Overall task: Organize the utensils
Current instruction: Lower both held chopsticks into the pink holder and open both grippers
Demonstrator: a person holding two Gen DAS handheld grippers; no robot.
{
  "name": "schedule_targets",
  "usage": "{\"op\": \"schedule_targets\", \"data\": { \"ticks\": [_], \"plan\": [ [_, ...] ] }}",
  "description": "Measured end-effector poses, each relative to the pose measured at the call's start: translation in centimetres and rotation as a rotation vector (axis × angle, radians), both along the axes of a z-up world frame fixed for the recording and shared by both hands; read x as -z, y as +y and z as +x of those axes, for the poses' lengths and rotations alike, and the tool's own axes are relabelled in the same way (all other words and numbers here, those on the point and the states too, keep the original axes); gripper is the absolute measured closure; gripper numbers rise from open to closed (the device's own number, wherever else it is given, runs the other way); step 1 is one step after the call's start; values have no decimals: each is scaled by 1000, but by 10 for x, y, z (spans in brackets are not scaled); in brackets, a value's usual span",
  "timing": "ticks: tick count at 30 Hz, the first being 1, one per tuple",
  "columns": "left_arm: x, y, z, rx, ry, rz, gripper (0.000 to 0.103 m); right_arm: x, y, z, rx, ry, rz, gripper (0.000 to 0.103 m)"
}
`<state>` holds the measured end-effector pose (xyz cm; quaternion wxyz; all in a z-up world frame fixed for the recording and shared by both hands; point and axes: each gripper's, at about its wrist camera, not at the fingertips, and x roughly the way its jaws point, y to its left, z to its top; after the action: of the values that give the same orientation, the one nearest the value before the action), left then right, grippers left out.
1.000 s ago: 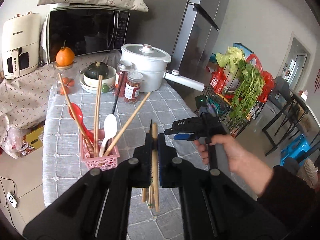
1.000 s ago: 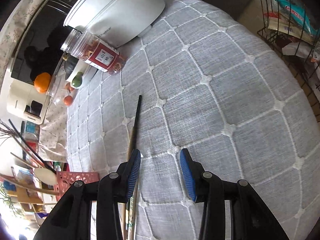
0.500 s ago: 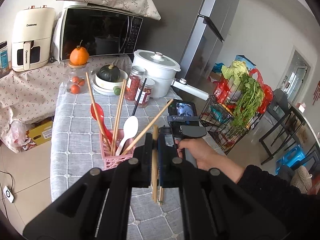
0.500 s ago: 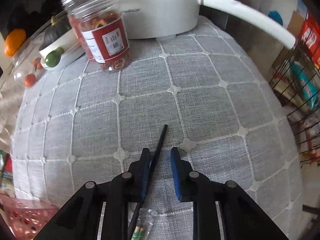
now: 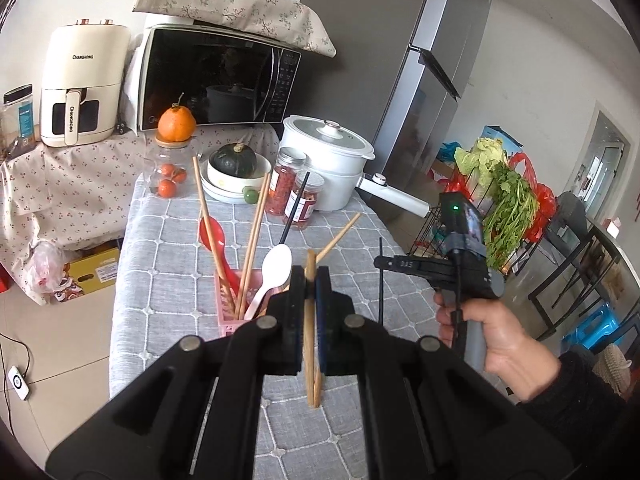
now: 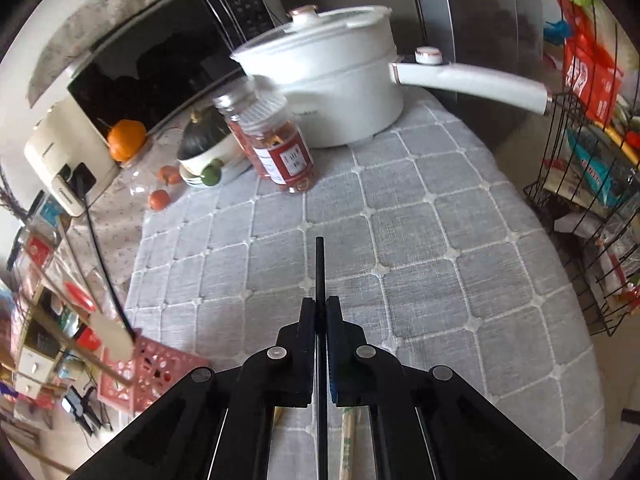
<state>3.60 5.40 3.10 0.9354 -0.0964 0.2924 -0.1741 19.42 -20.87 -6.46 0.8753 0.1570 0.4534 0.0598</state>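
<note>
Step in hand, by judgement: carrying loose chopsticks to the pink basket [image 5: 236, 316] on the grey tablecloth [image 6: 440, 248].

Left gripper [image 5: 309, 280]: jaws clamped on a wooden chopstick [image 5: 310, 360], held near upright, just right of the basket, lower end hanging above the cloth. Right gripper [image 6: 320, 312]: jaws just closing, now pressed together on a black chopstick [image 6: 319, 264], lifted clear of the cloth, further right of the basket. Gripper handle held by a hand [image 5: 492, 336] in a dark sleeve.

Basket already loaded: white spoon [image 5: 276, 268], red spoon [image 5: 212, 232], several wooden chopsticks, one black chopstick.

Next move, as judged: swing each stick over the basket, tip down, lower into a free gap, then release; leaning sticks likely to obstruct entry.

Not determinable: basket floor and lower ends of its contents, hidden behind the left gripper body. More chopsticks, one in a paper sleeve, lying near the basket but largely covered by the right gripper; count unclear. Left edge of the right wrist view blurred.
</note>
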Motion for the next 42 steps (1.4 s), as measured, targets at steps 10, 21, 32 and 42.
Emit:
{"op": "schedule_targets", "data": {
  "ticks": [10,21,32,42],
  "plan": [
    [-7,3,-11,-45,-66,19,97,-69,11,-76,-54,-201,5,98],
    [-37,41,-19,-143,-203,-47,97,-126,28,-112,-123,-399,15,98],
    [-37,47,2,-263,-277,-31,97,-146,40,-121,-170,-442,52,98],
    [-3,34,42,-270,-176,76,97,-145,43,-125,-201,-438,76,98]
  ]
}}
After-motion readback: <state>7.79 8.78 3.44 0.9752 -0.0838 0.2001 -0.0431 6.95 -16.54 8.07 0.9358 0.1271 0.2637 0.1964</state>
